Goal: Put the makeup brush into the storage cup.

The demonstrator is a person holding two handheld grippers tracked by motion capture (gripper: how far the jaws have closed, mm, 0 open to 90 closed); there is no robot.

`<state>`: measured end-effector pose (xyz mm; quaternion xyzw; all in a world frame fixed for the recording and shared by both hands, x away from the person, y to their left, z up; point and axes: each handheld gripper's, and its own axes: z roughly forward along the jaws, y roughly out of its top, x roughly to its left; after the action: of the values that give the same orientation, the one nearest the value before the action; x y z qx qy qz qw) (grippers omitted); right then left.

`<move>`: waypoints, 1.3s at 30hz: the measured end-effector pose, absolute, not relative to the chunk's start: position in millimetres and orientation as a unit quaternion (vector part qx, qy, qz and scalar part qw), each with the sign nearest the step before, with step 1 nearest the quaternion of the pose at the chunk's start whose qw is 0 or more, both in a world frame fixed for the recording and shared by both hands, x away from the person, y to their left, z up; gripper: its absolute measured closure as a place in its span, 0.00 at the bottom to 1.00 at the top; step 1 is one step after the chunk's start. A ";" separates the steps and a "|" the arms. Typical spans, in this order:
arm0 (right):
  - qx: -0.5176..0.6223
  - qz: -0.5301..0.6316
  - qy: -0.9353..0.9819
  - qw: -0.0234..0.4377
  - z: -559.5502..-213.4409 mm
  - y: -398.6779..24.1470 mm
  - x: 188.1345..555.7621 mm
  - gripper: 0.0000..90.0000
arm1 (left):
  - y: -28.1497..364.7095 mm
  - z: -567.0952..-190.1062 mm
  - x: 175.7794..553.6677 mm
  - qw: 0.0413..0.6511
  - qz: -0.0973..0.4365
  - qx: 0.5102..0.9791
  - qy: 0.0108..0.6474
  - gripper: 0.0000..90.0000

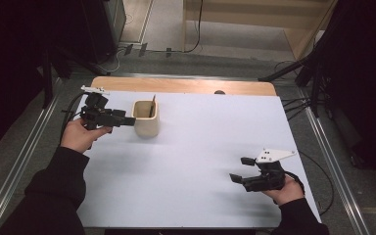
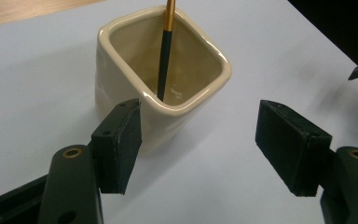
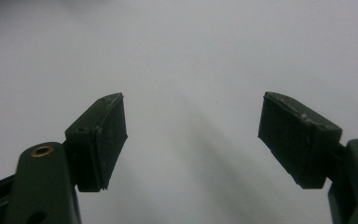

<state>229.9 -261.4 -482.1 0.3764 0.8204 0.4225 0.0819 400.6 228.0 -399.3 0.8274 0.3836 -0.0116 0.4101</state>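
Standing upright on the white surface, toward its far left part, is a cream square-mouthed cup with rounded corners. A thin stick with a dark lower part and a gold upper part leans inside it, its lower end resting on the cup's floor near one inner wall.

From the left side of the high view, the left tongs reach in level, held in the person's left hand, and their tips sit just beside the cup's left wall. In the left gripper view the jaws stand wide apart: one pad is right in front of the cup's near wall, close enough that I cannot tell whether it touches, while the other pad hangs well clear over bare surface. Nothing is clamped between them, and the cup sits off to one side of the gap rather than inside it.

Over at the near right part of the surface, well apart from the cup, are the right tongs, held in the right hand with the grey three-cornered plate on top. Their jaws are spread wide too, and the right gripper view shows bare white surface between the two pads.

Beyond the white sheet, a strip of wooden edge runs along the far side.
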 end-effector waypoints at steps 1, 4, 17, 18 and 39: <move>0.376 0.422 0.820 0.083 -482.1 -261.5 230.0 0.27 | 228.2 -400.0 399.6 0.409 -0.011 0.828 0.384 0.36; 0.377 0.422 0.820 0.083 -482.1 -261.3 229.8 0.27 | 228.4 -404.5 396.4 0.404 -0.013 0.831 0.383 0.36; 0.378 0.422 0.820 0.080 -481.6 -260.6 228.9 0.27 | 227.5 -416.4 377.9 0.409 -0.015 0.829 0.381 0.36; 0.377 0.422 0.821 0.080 -481.7 -260.5 228.8 0.27 | 227.5 -417.1 376.3 0.409 -0.014 0.829 0.380 0.36; 0.373 0.421 0.823 0.077 -482.1 -258.4 229.0 0.27 | 228.1 -434.6 352.3 0.396 -0.017 0.843 0.365 0.30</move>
<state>229.0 -258.4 -482.1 0.3734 0.8231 0.4209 0.0775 352.3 228.1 -434.6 0.8426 0.3645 -0.0166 0.3960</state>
